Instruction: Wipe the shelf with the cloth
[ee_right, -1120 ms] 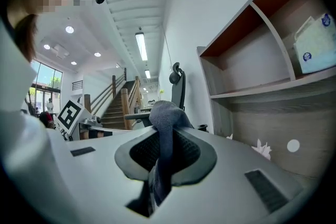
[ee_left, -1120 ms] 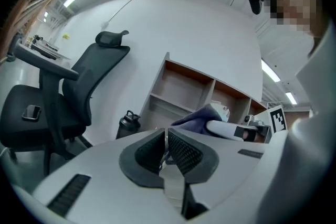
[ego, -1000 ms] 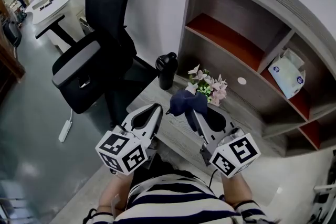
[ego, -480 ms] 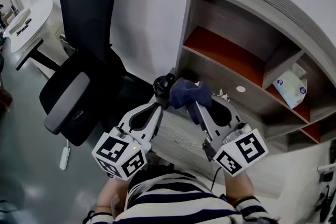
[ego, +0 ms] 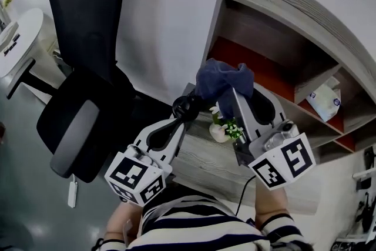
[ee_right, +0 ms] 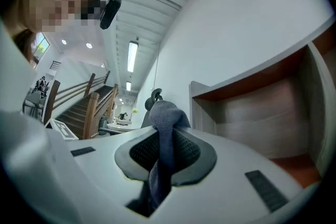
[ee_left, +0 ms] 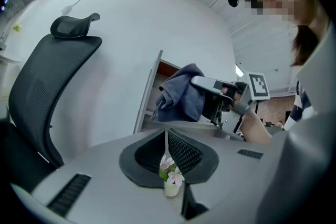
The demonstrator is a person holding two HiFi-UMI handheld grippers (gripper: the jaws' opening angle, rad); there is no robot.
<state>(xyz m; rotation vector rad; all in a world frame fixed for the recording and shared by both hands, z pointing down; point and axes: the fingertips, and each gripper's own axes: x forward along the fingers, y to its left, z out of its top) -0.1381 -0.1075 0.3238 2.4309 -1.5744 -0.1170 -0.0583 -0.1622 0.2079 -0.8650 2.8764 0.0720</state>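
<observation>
My right gripper is shut on a dark blue cloth, bunched at its tips and raised in front of the red shelf board of the grey wooden shelf unit. In the right gripper view the cloth runs down between the closed jaws, with the shelf's red-lined compartment to the right. My left gripper is shut and holds nothing, lower and to the left. In the left gripper view the cloth shows ahead at the shelf's edge.
A small vase of pink flowers and a black bottle stand on the grey desk below the shelf. A tissue pack lies in a right compartment. A black office chair stands at the left.
My right gripper has risen with the cloth from above the flowers up to the level of the red shelf board. The left gripper stayed low and shut.
</observation>
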